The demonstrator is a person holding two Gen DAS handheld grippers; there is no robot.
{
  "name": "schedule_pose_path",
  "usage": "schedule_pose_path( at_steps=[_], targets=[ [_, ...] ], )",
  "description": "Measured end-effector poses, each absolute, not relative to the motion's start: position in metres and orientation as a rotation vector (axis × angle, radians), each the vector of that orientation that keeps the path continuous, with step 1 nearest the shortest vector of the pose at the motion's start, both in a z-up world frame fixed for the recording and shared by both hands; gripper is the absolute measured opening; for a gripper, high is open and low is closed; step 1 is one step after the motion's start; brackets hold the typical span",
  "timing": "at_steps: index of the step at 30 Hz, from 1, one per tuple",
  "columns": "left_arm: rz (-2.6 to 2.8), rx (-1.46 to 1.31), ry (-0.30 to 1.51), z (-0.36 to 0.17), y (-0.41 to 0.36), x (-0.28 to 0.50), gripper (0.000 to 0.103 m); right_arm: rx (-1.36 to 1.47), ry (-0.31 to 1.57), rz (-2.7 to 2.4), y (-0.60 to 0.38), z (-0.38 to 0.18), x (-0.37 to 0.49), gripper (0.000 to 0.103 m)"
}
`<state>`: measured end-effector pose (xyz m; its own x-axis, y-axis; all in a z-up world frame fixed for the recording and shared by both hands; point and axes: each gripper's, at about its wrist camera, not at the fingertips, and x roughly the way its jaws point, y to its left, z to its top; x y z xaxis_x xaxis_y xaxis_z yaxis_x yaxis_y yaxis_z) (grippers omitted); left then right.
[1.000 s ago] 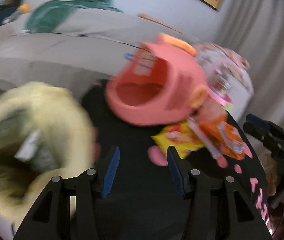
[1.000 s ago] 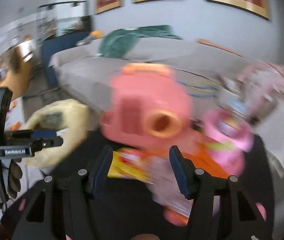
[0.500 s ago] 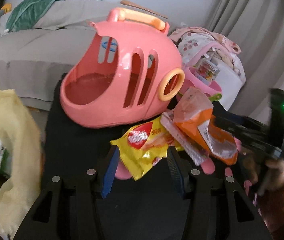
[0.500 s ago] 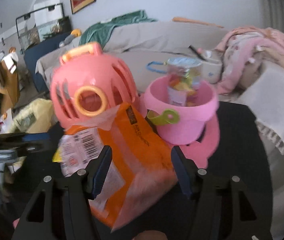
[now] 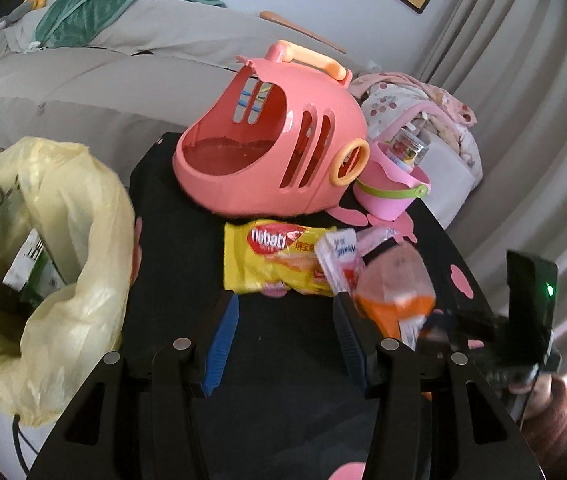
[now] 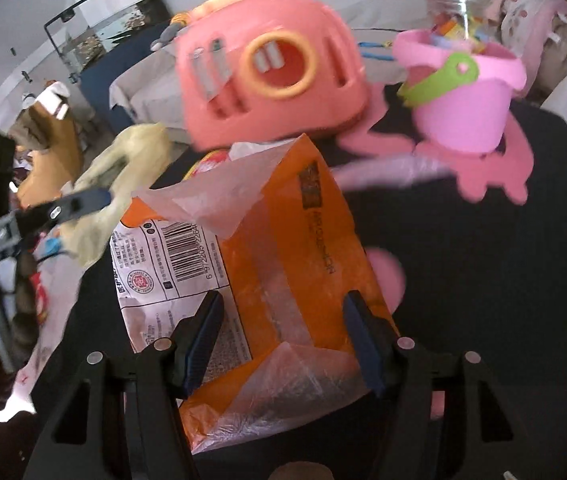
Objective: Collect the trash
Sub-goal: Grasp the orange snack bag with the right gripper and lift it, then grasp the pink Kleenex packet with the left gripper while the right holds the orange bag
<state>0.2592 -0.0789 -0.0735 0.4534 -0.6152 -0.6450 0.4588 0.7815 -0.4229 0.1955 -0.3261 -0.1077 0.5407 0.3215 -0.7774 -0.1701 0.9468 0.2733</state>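
A grey sofa [image 5: 131, 60] is filling the background, a green blanket [image 5: 111, 4] lying across its back. In front of it I am looking over a black desk [image 5: 283, 320] with pink shapes printed on it. A yellow bag [image 5: 79, 248] is sagging open at the desk's left edge in the left view, some packaging already lying inside it. A pink carrier [image 5: 275, 152] with an orange handle is standing at the far side of the desk, and a pink bucket [image 5: 391, 196] holding a clear jar is sitting just beside it on the right.

The trash is lying in the middle of the desk, in front of the carrier: an orange wrapper [image 6: 283, 280], a yellow wrapper [image 5: 271, 256] and a small white packet [image 5: 339, 256] overlapping one another.

I am holding my right tongs [image 6: 283, 332] low over the orange wrapper; the wrapper is lying between the blue pads, which are standing released and not pressing it. My left tongs [image 5: 287, 336] are hovering released above bare desk, nothing between them, the yellow wrapper just ahead.
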Motion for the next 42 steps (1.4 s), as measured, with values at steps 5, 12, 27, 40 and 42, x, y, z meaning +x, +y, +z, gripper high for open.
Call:
schedule_pose_path(
  at_steps=[5,12,27,40,42],
  targets=[
    [-0.656,-0.192,0.877,-0.071,-0.063,0.237,0.051,0.173,0.953,0.285,-0.305,-0.111,0.157,0.060],
    [-0.660,-0.199,0.863,-0.065,-0.048,0.213,0.051,0.127,0.947,0.188,-0.294,-0.113,0.122,0.060],
    [-0.675,-0.234,0.925,-0.075,-0.062,0.203,0.052,0.038,0.744,0.088,-0.305,-0.070,0.086,0.054],
    [-0.596,-0.275,0.896,-0.063,-0.044,0.208,0.052,0.294,0.884,0.129,-0.310,-0.115,0.119,0.055],
    [-0.577,-0.284,0.891,-0.063,-0.039,0.210,0.052,0.273,0.880,0.127,-0.304,-0.115,0.120,0.055]
  ],
)
